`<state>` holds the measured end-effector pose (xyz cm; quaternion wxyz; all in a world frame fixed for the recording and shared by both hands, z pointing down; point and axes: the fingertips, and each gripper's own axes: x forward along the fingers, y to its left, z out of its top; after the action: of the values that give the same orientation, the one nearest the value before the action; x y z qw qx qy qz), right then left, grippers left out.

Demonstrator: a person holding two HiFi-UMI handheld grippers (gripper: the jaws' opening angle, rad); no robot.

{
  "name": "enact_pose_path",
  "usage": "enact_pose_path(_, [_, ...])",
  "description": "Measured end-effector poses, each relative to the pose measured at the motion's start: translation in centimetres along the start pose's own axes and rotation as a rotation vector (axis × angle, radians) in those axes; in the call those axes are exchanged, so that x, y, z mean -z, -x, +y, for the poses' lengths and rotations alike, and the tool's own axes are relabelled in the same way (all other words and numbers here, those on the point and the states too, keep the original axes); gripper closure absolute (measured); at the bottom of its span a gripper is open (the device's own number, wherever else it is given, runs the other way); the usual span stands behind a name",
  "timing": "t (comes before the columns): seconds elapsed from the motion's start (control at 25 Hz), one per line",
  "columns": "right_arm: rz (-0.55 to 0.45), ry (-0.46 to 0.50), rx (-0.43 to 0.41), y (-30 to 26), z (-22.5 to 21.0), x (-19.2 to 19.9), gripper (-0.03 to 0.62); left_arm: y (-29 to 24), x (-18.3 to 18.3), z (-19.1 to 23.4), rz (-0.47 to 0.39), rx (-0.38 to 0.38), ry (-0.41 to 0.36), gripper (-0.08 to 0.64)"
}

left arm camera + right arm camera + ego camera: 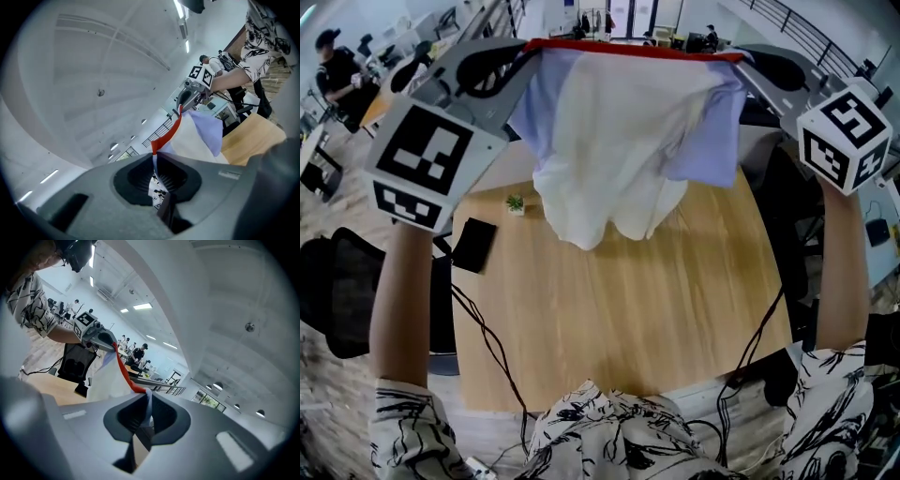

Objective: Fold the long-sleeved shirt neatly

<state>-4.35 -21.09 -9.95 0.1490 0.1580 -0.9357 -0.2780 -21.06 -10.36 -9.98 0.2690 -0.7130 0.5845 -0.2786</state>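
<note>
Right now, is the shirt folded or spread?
Spread, unfolded: shirt hangs, red edge taut between left hand-held gripper and right hand-held gripper.

Both bare forearms are held up in the head view, the left forearm point(398, 300) rising from 8 o'clock and the right forearm point(844, 272) from 4 o'clock. The left gripper point(525, 52) sits at 11 o'clock with its jaws aimed toward 2. The right gripper point(739, 58) sits at 1 o'clock, aimed toward 10. Each gripper's jaws are pinched together (pads nearly meeting) on the top edge of the shirt point(619, 141).
</note>
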Motion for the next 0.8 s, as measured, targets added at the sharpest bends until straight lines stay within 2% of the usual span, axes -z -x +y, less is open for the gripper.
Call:
enact_pose_path(0.08, [-0.022,0.017,0.001,0.7,0.2,-0.8,0.569,0.8,-0.8,-0.4,-0.019,-0.001,-0.033,0.537])
enact_pose_path(0.16, [-0.022,0.036,-0.005,1.6,1.6,-1.4,0.569,2.1,-1.0,-1.9,-0.036,0.031,-0.081,0.537])
enact_pose_path(0.28, [-0.027,0.037,-0.067,3.3,6.3,-0.4,0.569,5.2,1.3,-6.1,0.021,0.123,-0.120,0.537])
enact_pose_path(0.4, [-0.057,-0.023,-0.154,5.4,13.2,2.0,0.569,8.6,4.7,-12.8,0.070,0.222,-0.046,0.537])
enact_pose_path(0.48, [-0.034,-0.072,-0.201,6.8,17.9,5.2,0.569,10.5,6.7,-18.0,0.080,0.296,-0.005,0.537])
enact_pose_path(0.56, [0.025,-0.108,-0.254,8.0,22.6,9.1,0.569,12.4,9.0,-23.4,0.094,0.380,0.061,0.537])
enact_pose_path(0.64, [0.130,-0.141,-0.329,9.3,27.6,13.4,0.569,14.2,11.4,-28.7,0.108,0.449,0.159,0.537])
enact_pose_path(0.72, [0.229,-0.188,-0.401,10.7,32.5,17.3,0.569,15.9,14.0,-33.7,0.146,0.507,0.244,0.537])
enact_pose_path(0.8, [0.272,-0.258,-0.444,12.0,37.2,20.2,0.569,17.5,16.2,-38.0,0.194,0.561,0.303,0.537])
